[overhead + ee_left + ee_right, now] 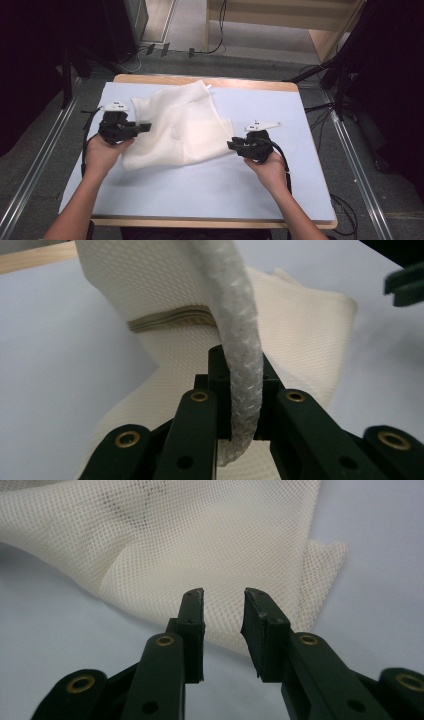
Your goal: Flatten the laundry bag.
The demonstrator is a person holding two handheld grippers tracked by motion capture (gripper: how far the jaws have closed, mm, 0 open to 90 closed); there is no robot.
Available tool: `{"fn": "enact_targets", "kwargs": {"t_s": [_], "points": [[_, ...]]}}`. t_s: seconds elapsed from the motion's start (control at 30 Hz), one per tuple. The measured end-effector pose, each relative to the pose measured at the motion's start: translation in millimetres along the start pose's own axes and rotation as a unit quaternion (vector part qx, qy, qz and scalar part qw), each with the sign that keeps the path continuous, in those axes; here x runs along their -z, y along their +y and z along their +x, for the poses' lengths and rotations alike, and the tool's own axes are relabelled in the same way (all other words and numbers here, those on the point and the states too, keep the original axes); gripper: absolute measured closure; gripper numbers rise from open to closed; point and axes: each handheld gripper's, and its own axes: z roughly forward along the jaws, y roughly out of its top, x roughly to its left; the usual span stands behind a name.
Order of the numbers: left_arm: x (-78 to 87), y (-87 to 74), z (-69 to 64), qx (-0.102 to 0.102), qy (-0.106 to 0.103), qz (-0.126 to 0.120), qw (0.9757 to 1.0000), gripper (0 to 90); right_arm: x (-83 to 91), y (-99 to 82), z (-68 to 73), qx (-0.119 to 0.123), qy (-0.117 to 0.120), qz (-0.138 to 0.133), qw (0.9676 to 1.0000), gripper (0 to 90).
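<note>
A white mesh bag [177, 125] lies crumpled on the desk [210, 185], spread from near the far edge toward the middle and leaning to the left side. The left gripper [145, 127] sits at the bag's left edge, and in the left gripper view its jaws are clamped on a bunched fold of the mesh [242, 365], which rises between them like a thick cord; a tan seam band [172, 318] crosses the cloth just behind. The right gripper [231, 145] rests at the bag's near right corner, its jaws standing narrowly apart with nothing between them, the mesh just ahead of the tips in the right gripper view [222, 605]. The desk's near half and right side lie bare. Cables [215, 47] trail over the floor beyond the far edge, beside a wooden unit [325, 35].
</note>
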Motion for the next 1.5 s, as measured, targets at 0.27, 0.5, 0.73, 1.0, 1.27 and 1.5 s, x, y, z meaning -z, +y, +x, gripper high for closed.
{"fn": "enact_targets", "kwargs": {"t_s": [0.27,0.5,0.73,1.0,1.27,1.5], "points": [[-31.0,-2.7,-50.0,-0.050,-0.049,0.015,0.9974,84.5,4.5,1.5,-4.4,-0.007,-0.010,-0.011,0.9999,69.6],[-67.9,-14.9,-92.7,-0.096,-0.089,0.045,0.9903,84.3,7.2,4.5,-4.0,-0.010,-0.013,-0.021,0.9997,67.6],[-92.8,-24.8,-109.2,-0.124,-0.089,0.062,0.9863,83.7,8.2,15.2,0.7,-0.014,-0.004,-0.036,0.9993,65.9],[-93.8,-25.5,-104.4,-0.107,-0.101,0.059,0.9874,83.0,-1.0,44.4,14.9,-0.001,0.018,-0.053,0.9984,58.2],[-92.2,-26.0,-105.1,-0.105,-0.102,0.058,0.9875,80.8,-33.3,71.6,31.3,0.002,0.055,-0.028,0.9981,45.7],[-83.2,-26.5,-102.8,-0.091,-0.107,0.054,0.9887,78.1,-61.2,70.3,35.1,0.005,0.078,0.022,0.9967,68.9]]}}
